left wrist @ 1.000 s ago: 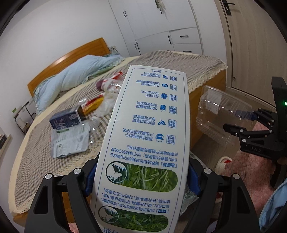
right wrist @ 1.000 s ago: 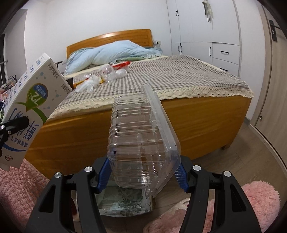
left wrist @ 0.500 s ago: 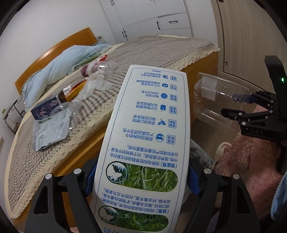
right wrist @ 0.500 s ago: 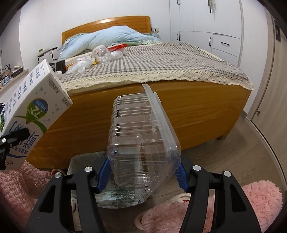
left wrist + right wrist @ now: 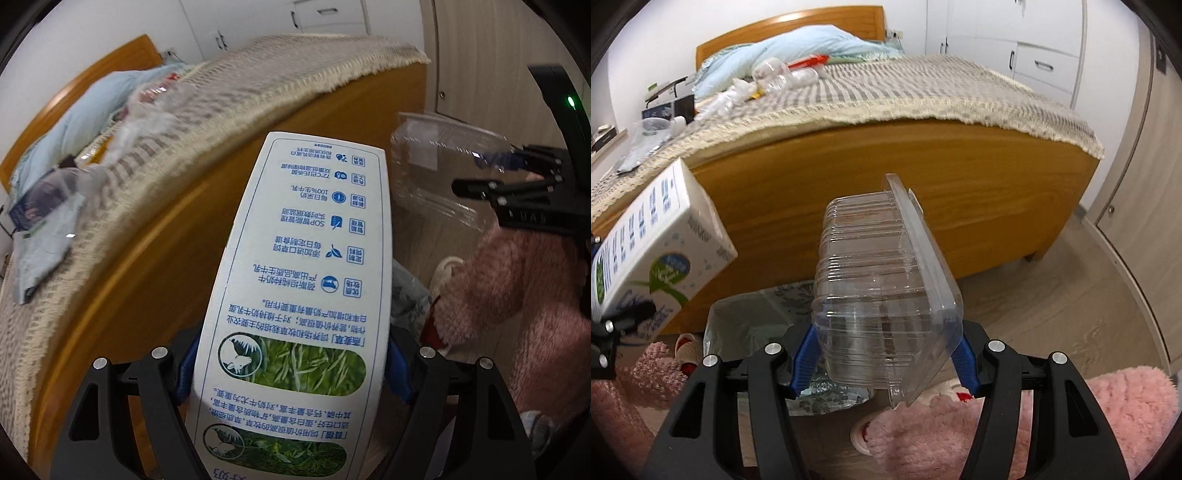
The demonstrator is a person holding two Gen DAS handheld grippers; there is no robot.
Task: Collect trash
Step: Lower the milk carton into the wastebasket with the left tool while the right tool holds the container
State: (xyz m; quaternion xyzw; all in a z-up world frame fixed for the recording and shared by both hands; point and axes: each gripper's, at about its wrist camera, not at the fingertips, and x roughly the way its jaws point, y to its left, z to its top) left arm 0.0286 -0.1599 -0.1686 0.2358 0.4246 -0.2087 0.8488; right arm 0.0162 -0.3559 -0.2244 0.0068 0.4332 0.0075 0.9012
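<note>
Carton (image 5: 295,280) sits clamped across its flat sides in the left gripper (image 5: 291,365), pointing to 12 o'clock at the bed (image 5: 229,206); likely light and stiff, so this low hold should serve. Right gripper (image 5: 882,354) pinches the clamshell (image 5: 882,291), which looks thin, slick and crushable. Both hang over the bin (image 5: 746,317) at 7 o'clock in the right view.

My left tool (image 5: 291,369) and right tool (image 5: 882,362) are matte black plastic with silver screws and blue pads (image 5: 803,360); a green light (image 5: 571,101) glows on one
</note>
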